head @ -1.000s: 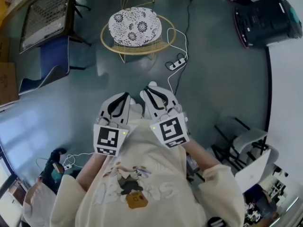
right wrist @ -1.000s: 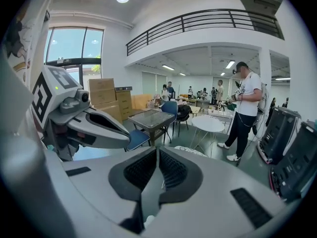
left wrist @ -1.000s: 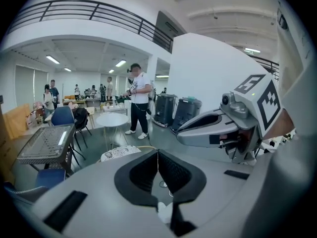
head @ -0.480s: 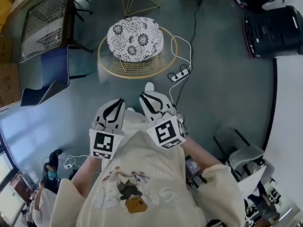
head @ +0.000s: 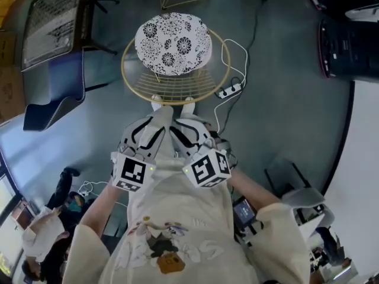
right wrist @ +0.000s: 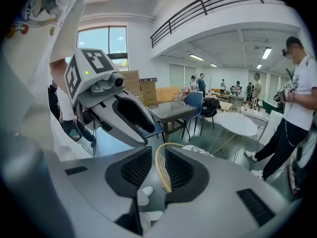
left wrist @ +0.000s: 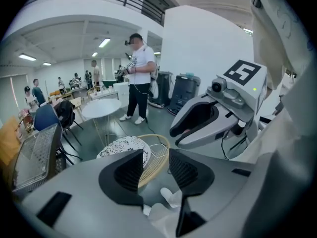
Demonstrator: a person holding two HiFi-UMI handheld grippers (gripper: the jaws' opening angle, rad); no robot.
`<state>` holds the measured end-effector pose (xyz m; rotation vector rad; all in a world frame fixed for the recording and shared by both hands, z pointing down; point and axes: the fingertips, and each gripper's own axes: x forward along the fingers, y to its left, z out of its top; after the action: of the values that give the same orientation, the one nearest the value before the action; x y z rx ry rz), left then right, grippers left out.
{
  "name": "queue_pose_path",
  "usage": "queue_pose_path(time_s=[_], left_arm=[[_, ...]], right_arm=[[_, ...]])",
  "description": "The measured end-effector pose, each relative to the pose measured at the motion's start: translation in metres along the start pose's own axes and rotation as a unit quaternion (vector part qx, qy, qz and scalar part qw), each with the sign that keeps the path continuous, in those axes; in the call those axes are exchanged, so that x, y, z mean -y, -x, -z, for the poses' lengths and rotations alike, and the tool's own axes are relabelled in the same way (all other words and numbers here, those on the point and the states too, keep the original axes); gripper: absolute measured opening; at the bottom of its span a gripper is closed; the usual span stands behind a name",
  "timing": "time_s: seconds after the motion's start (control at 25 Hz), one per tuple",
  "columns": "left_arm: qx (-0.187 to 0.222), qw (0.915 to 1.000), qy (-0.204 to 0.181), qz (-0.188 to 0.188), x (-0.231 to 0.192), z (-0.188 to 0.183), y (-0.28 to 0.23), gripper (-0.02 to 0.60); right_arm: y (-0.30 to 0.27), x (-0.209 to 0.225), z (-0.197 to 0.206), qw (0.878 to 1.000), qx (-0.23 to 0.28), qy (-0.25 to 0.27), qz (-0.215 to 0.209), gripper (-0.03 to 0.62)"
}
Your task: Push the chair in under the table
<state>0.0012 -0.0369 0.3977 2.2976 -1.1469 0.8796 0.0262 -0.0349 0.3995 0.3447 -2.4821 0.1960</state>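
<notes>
Looking steeply down on a broad grey-green floor [head: 284, 117]. Picks out a dark-framed table [head: 53, 19] with a mesh-look top at the floor's far-left edge, with a blue chair [head: 62, 87] right beside it. Finds a bulky black machine [head: 349, 46] over at the far-right edge, next to the white wall. Catches a round white table [left wrist: 101, 108] on thin legs in the left gripper view, just beyond the piece that matters.

And there, mid-floor, dead ahead: the gold wire chair [head: 177, 84], upright and out in the open, close to the white table yet not tucked beneath its top. Carries a black-and-white floral cushion [head: 173, 40] on the seat.

Down to the tools now. Left gripper [left wrist: 156, 158]: released, with jaws just now opening and standing wide, pads pressing on nothing, only the chair's gold rim [left wrist: 153, 166] showing through the gap farther off. Right gripper [right wrist: 158, 157]: released too, with jaws just now opening, roughly half apart, the thin rim showing in the gap close to the right-hand pad; cannot tell whether touching. Holds both side by side, tips angled down at the near rim of the chair.

Last and smallest, a white power strip [head: 231, 90] with its cable, on the floor just right of the chair.
</notes>
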Motion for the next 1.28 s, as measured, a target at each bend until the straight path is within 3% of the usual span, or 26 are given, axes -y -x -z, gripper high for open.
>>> queue_pose_path(time_s=[0.36,0.64,0.8,0.96,1.12,1.2,1.28], left_arm=[[-0.038,0.9951,-0.085,0.035,-0.026,0.039,-0.053,0.157],[-0.087,0.9802,-0.172,0.045,-0.029,0.092,-0.1,0.172],[-0.111,0.9719,-0.199,0.058,-0.033,0.121,-0.125,0.172],[-0.124,0.9606,-0.245,0.043,-0.039,0.139,-0.141,0.17],[-0.134,0.955,-0.262,0.034,-0.043,0.154,-0.157,0.17],[-0.136,0.9513,-0.275,0.029,-0.045,0.159,-0.165,0.17],[-0.14,0.9495,-0.28,0.027,-0.046,0.165,-0.17,0.156]], right_arm=[[-0.056,0.016,0.041,0.998,-0.049,0.047,-0.012,0.122],[-0.098,0.022,0.098,0.987,-0.107,0.117,-0.021,0.129],[-0.122,0.018,0.128,0.98,-0.133,0.142,-0.033,0.129],[-0.136,0.022,0.149,0.973,-0.157,0.164,-0.031,0.129],[-0.147,0.024,0.161,0.967,-0.17,0.187,-0.032,0.128],[-0.151,0.024,0.166,0.962,-0.172,0.21,-0.03,0.075],[-0.153,0.022,0.169,0.958,-0.172,0.227,-0.028,0.064]])
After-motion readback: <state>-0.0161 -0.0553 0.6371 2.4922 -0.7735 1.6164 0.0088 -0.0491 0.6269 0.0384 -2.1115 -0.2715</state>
